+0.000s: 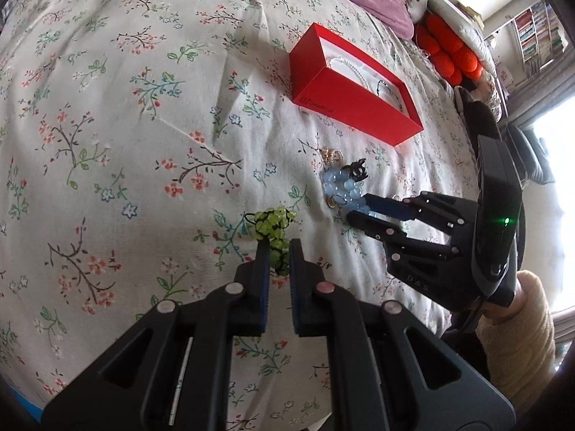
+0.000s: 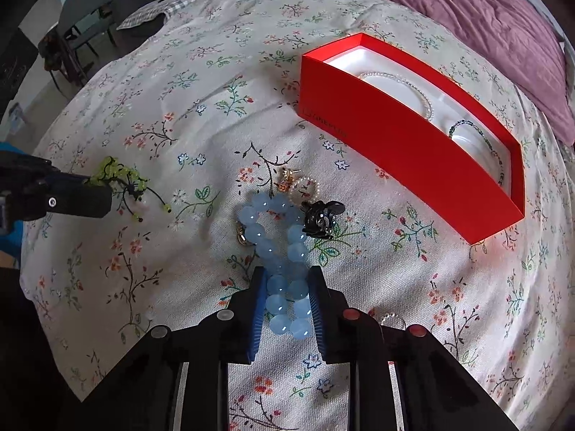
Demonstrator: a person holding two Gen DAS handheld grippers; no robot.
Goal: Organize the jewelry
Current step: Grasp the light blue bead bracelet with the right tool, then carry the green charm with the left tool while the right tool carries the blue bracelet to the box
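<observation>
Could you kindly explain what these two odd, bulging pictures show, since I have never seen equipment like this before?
There is no robot here: a person holds a handheld gripper in each hand, and each carries a wide-angle camera that looks along its two fingers, which makes the pictures bulge. One picture comes from the left gripper, the other from the right gripper. Both look down on a flowered bedspread. The left gripper is shut on a green beaded piece. The right gripper has its fingers on either side of a blue bead bracelet, pressing on it. Near it lie a small black ornament and gold earrings. A red box already holds a pearl bracelet.
</observation>
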